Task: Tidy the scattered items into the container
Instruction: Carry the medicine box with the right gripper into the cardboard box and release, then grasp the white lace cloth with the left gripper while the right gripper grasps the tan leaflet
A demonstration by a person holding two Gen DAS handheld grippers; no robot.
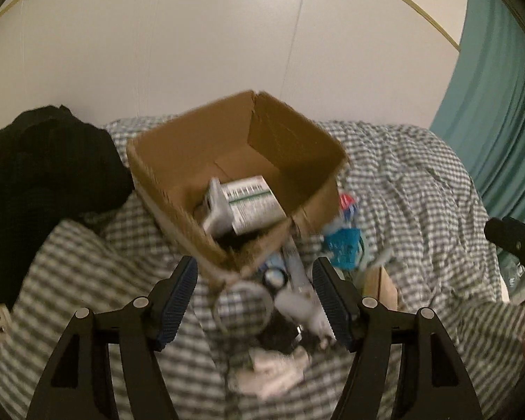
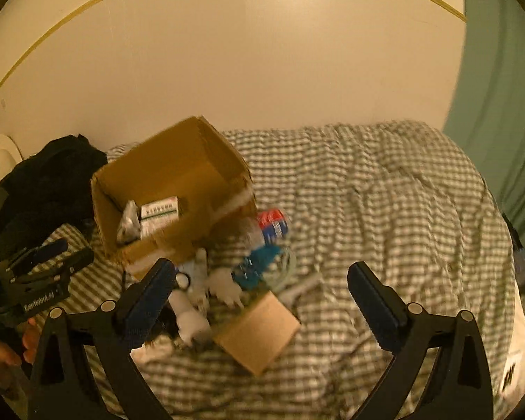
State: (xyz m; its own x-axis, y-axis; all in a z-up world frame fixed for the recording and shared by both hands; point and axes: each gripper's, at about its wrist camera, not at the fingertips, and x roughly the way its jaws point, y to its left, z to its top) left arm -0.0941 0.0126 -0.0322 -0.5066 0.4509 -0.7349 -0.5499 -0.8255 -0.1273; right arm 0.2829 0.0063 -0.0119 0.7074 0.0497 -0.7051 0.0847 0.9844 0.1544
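Observation:
An open cardboard box [image 1: 199, 140] [image 2: 164, 161] sits on the bed with a white-and-green carton [image 1: 252, 203] and a grey packet [image 1: 215, 206] inside. Loose items lie at its near corner: a white plug [image 2: 189, 318], a blue packet [image 2: 259, 266], a red-and-blue bottle [image 2: 273, 224] and a small brown carton [image 2: 259, 329]. My left gripper [image 1: 255, 269] is open above the plug and small bits, gripping nothing. My right gripper [image 2: 262, 269] stands wide open over the same pile, also with nothing in it.
A checked bedcover [image 2: 385, 210] covers the bed, and its right half is bare of items. A black garment [image 1: 45, 161] is heaped left of the box. A plain wall stands behind and a teal curtain [image 1: 500, 87] hangs at the right. A hand [image 2: 3, 346] shows at lower left.

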